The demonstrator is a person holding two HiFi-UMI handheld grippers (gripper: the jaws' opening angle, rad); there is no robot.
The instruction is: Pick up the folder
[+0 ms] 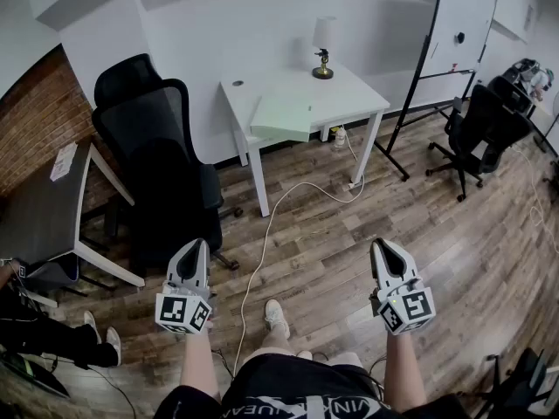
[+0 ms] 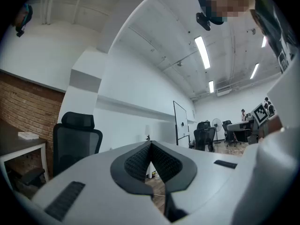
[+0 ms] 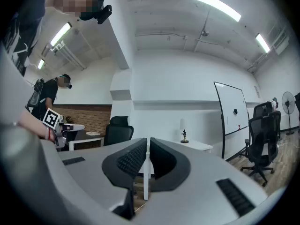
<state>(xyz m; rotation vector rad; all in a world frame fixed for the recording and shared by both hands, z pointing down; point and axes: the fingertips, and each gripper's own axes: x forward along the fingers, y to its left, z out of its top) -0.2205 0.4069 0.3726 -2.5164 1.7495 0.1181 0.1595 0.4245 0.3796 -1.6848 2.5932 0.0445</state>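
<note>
The folder (image 1: 281,117) is pale green and lies flat on the small white table (image 1: 349,94) across the room, its front part jutting past the table's near edge. Both grippers are held low and level, far short of that table. My left gripper (image 1: 194,246) is shut with nothing in it, its pads (image 2: 140,161) meeting at the tip. My right gripper (image 1: 383,244) is also shut and empty, its pads (image 3: 132,157) together. In the right gripper view the white table (image 3: 199,146) shows beyond the jaws, but I cannot make out the folder there.
A black office chair (image 1: 153,147) stands left of the table, with a dark side table (image 1: 44,208) by the brick wall. A white cable (image 1: 262,251) runs over the wood floor. A small lamp (image 1: 323,55), a whiteboard (image 1: 458,24), another chair (image 1: 485,120) and a person's feet (image 1: 98,337) are around.
</note>
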